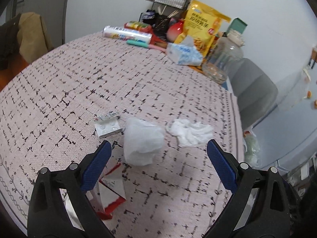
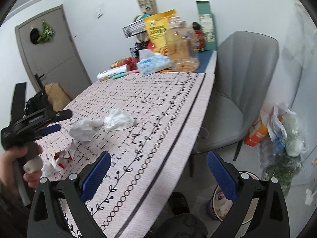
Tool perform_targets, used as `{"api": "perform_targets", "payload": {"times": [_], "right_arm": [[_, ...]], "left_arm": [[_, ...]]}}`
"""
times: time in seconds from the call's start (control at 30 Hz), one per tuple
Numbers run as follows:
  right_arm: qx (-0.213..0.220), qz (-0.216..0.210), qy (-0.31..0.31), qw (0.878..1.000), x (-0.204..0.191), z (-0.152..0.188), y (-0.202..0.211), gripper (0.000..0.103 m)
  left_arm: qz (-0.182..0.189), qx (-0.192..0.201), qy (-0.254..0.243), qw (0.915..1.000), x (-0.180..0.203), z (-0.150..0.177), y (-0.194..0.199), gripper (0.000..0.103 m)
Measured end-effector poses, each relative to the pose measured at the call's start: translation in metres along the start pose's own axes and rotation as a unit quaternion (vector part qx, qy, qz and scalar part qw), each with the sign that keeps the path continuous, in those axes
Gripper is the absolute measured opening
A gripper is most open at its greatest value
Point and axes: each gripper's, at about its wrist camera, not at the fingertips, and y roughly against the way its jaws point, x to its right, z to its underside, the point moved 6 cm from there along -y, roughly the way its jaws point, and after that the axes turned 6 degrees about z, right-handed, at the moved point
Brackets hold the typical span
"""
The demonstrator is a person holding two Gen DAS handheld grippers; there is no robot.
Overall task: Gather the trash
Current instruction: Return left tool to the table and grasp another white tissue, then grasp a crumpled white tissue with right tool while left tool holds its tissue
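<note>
- A tabletop (image 1: pixel 59 83) under a pink patterned cloth, clutter along the far wall, a bin (image 2: pixel 220 204) on the floor by the grey chair (image 2: pixel 243 83).
- Two crumpled tissues (image 1: pixel 142 140) (image 1: pixel 190 132) lie mid-table: light, soft, easily pinched at the bulk.
- A torn red-and-white wrapper (image 1: pixel 111 194) looks thin and slippery.
- The left gripper (image 1: pixel 158 148) and right gripper (image 2: pixel 158 158) have their fingers spread apart, holding nothing.

- home dining area: table (image 2: pixel 162 119) under pink patterned cloth, grey upholstered chair (image 2: pixel 237 83) beside it
- household clutter at table's far end: yellow snack bag (image 1: pixel 204 27), tissue pack (image 1: pixel 184 54), clear plastic jar (image 2: pixel 181 47)
- grey interior door (image 2: pixel 51 53), white walls
- grocery bags on floor (image 2: pixel 281 136)
</note>
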Motion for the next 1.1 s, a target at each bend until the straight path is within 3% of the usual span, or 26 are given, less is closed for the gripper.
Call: {"api": "perform_targets", "payload": {"times": [0.2,0.3,0.33,0.37,0.73,1.1], "right_arm": [[-0.010,-0.011,0.015,1.000,-0.016,-0.005,-0.014,0.095],[-0.016,-0.013,0.022,1.000,-0.022,-0.006,-0.023,0.095],[-0.018,-0.014,0.024,0.999,-0.024,-0.006,-0.026,0.095],[-0.019,-0.015,0.026,0.999,-0.027,-0.007,-0.029,0.095],[-0.033,-0.043,0.047,0.997,-0.055,-0.025,-0.069,0.095],[-0.047,-0.055,0.083,0.994,-0.094,-0.047,-0.122,0.088]], "left_arm": [[-0.007,-0.027,0.026,0.9993,-0.017,-0.001,-0.031,0.084],[0.001,-0.040,0.035,0.9986,-0.021,-0.001,-0.041,0.060],[0.002,-0.046,0.036,0.9983,-0.022,0.000,-0.042,0.042],[0.004,-0.049,0.037,0.9981,-0.023,0.001,-0.041,0.032],[0.032,0.005,0.053,0.9981,-0.032,-0.010,0.010,0.030],[-0.006,0.043,0.069,0.9967,-0.056,-0.008,0.042,0.030]]}}
